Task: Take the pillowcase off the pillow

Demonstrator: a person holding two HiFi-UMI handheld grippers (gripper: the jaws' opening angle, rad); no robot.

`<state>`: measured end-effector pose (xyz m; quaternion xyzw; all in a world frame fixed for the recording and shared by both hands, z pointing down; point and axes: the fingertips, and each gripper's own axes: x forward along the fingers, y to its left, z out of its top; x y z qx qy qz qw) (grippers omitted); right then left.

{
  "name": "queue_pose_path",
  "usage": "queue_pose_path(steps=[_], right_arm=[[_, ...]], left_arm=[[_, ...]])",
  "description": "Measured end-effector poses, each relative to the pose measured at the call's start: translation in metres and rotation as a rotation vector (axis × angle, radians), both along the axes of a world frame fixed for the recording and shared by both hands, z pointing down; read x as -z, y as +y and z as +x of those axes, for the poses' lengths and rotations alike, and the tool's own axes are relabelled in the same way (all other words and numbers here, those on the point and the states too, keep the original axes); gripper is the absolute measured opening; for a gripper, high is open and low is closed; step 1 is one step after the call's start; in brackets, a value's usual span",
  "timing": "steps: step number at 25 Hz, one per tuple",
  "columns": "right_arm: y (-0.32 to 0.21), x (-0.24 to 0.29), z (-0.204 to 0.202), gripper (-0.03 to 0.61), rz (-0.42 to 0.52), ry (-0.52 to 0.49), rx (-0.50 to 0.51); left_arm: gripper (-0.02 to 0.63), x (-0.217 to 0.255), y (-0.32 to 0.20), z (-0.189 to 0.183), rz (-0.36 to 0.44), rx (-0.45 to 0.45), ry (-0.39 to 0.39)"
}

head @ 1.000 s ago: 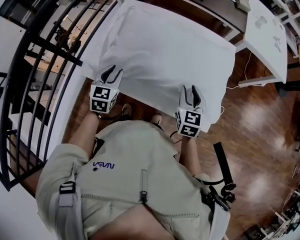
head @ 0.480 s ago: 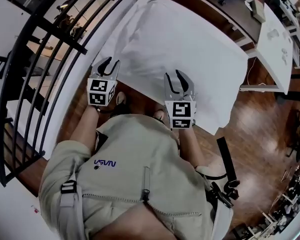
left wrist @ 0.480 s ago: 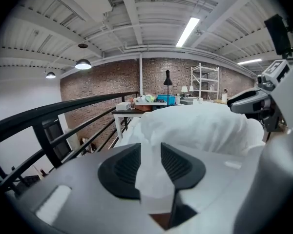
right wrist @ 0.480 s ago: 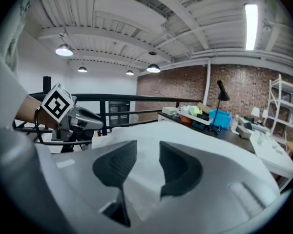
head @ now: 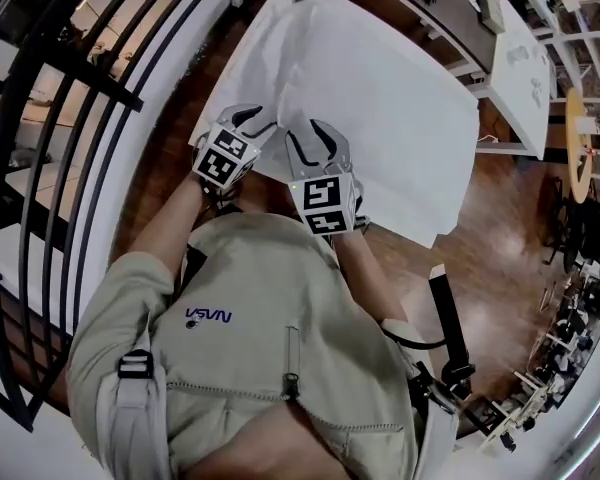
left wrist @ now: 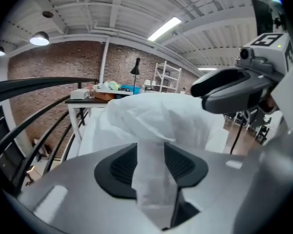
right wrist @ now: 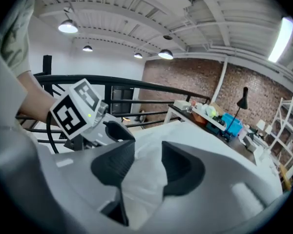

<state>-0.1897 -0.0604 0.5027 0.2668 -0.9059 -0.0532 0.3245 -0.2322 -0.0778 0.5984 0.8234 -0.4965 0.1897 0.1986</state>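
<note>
Head view puts both grippers side by side at the near left corner of the pillowcase (head: 380,98), which lies white and rumpled on a raised surface in front of us, with a ridge of cloth running away from the jaws toward the far end. Our left gripper (head: 254,122) has a bunched strip of the pillowcase pinched between its pads, and its jaws have just been opening a little with the cloth between them. Our right gripper (head: 313,140) sits just beside it, nearly touching, its jaws set moderately apart on a fold of the same cloth that fills the gap from pad to pad; these jaws have also just been opening. The pillowcase's near edge lies close to our beige vest (head: 270,338). On the left, the black railing (head: 75,158) curves close along the pillowcase's left edge, leaving only a narrow strip of wooden floor (head: 505,203). On the right the floor is bare and wide beyond the near right corner, as far as a white table (head: 525,63) standing further off
</note>
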Motion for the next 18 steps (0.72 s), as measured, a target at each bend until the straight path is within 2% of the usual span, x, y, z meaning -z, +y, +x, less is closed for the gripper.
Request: queue_pose_path(steps=[3,7,10,12,15,18], right_arm=[[-0.009,-0.011,0.0,0.179,-0.005,0.097,-0.027],[-0.027,-0.051,0.011,0.183,-0.044,0.223,-0.071],[-0.035,-0.069,0.017,0.105,-0.062,0.274,-0.094],[-0.035,-0.062,0.019,0.025,-0.056,0.261,-0.103],[-0.032,-0.043,0.024,0.014,-0.042,0.196,-0.126],[-0.028,-0.023,0.033,0.011,-0.023,0.13,-0.159]], left_arm=[[0.186,0.01,0.003,0.029,0.021,-0.097,0.064],[0.184,0.009,0.007,0.039,0.008,-0.116,0.097],[0.184,0.008,0.007,0.03,0.003,-0.091,0.088],[0.176,0.005,0.0,0.013,-0.012,-0.026,0.087],[0.161,-0.002,-0.011,-0.002,-0.057,0.046,0.119],[0.155,-0.011,-0.017,0.008,-0.122,0.033,0.181]])
